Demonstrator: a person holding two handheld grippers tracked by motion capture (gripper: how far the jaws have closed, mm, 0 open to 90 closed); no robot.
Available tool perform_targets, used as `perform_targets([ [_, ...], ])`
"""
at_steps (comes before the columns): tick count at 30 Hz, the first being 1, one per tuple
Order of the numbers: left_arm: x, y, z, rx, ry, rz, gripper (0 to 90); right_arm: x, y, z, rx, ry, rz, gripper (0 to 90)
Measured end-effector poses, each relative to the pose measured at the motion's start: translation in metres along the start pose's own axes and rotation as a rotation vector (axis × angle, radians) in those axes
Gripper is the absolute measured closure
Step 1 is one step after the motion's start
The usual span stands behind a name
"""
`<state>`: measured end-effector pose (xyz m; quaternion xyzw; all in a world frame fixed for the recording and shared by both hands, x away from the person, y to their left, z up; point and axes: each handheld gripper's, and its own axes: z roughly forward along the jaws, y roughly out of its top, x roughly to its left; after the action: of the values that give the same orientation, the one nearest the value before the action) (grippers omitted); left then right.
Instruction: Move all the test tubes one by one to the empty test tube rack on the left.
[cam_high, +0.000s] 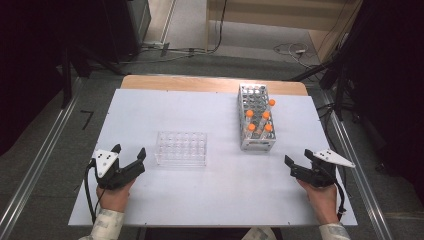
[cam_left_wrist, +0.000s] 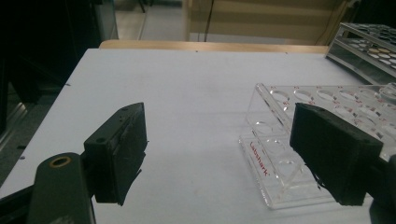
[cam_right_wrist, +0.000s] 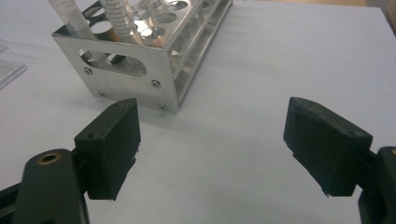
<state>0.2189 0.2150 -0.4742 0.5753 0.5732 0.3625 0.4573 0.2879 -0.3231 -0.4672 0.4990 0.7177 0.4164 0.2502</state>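
A metal tube rack (cam_high: 256, 117) stands right of the table's centre, and several orange-capped tubes (cam_high: 259, 121) sit in its near half. An empty clear plastic rack (cam_high: 181, 148) lies left of centre. My left gripper (cam_high: 129, 151) rests near the front left, open, just left of the clear rack (cam_left_wrist: 322, 140). My right gripper (cam_high: 298, 156) is open near the front right, a little in front of and to the right of the metal rack (cam_right_wrist: 144, 51). Nothing sits between either pair of jaws. In the right gripper view two clear tubes (cam_right_wrist: 116, 16) rise from the rack's near corner.
The white tabletop (cam_high: 210, 195) has a wooden strip (cam_high: 200, 82) along its far edge. Grey floor, cables (cam_high: 292, 50) and dark equipment surround the table. Metal rails run along both sides. A person's hands (cam_high: 116, 197) hold the grippers from the near edge.
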Motion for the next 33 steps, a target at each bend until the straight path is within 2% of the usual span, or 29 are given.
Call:
perform_targets([
  [18,0.0,0.0,0.0,-0.001,0.0,0.0,19.9,0.014,0.016,0.014,-0.013,0.033,-0.039,19.5],
  [33,0.0,0.0,0.001,-0.002,-0.001,-0.004,20.0,0.02,0.028,0.023,-0.021,0.042,-0.055,20.9],
])
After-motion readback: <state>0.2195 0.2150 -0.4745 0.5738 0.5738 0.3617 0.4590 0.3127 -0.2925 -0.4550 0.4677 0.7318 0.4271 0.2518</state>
